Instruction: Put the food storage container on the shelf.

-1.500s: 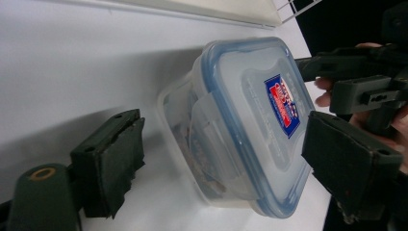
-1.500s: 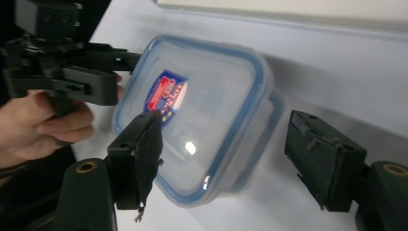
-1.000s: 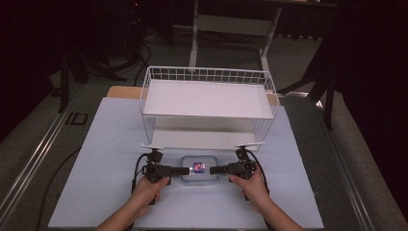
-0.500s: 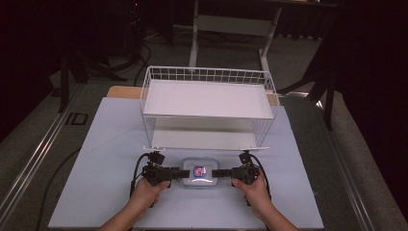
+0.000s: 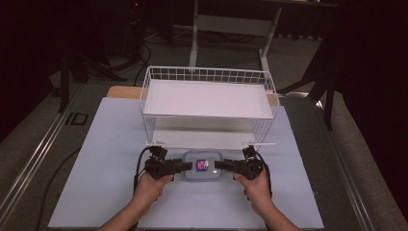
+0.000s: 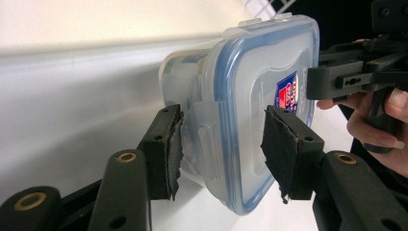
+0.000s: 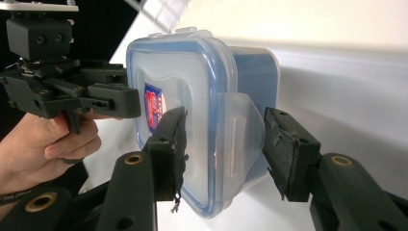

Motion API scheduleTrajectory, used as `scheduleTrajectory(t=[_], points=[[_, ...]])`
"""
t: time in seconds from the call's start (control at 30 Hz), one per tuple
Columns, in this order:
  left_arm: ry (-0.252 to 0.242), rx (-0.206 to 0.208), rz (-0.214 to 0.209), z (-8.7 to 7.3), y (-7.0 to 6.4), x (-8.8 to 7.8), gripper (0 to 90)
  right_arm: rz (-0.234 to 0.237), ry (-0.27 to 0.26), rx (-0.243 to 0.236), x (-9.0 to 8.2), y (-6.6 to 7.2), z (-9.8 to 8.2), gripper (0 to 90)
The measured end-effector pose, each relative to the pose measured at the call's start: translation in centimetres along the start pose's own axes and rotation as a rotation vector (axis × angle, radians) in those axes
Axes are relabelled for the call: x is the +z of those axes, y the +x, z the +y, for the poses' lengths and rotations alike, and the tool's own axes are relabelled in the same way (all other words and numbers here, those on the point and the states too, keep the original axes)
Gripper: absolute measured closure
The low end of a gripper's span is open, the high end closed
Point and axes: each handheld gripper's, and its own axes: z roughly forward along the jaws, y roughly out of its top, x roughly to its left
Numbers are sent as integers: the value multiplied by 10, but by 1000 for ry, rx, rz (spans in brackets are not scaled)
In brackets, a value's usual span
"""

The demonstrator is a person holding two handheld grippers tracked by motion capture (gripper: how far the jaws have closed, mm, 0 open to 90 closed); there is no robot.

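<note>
Clear plastic container [image 5: 202, 166] with blue-rimmed lid sits between both grippers. Left gripper [image 5: 182, 167] and right gripper [image 5: 222, 166] each pinch one end, in front of the wire basket [image 5: 208, 76].

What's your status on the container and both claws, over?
Left claw shut on the container, left end. Right claw grips the right end. Lid on, latches down. Wire basket stands just behind it.
</note>
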Motion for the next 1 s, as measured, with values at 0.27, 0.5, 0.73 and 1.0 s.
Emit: scheduleTrajectory(t=[0.27,0.5,0.73,1.0], points=[[-32,68,37,40,5,13,507,-9,-96,-12,0,-15,24,510],[-50,76,54,51,20,27,506,-25,-135,2,12,-32,35,502],[-67,84,54,49,33,36,505,-48,-153,4,24,-42,36,494],[-103,77,40,54,39,41,504,-51,-176,44,29,-48,40,484]])
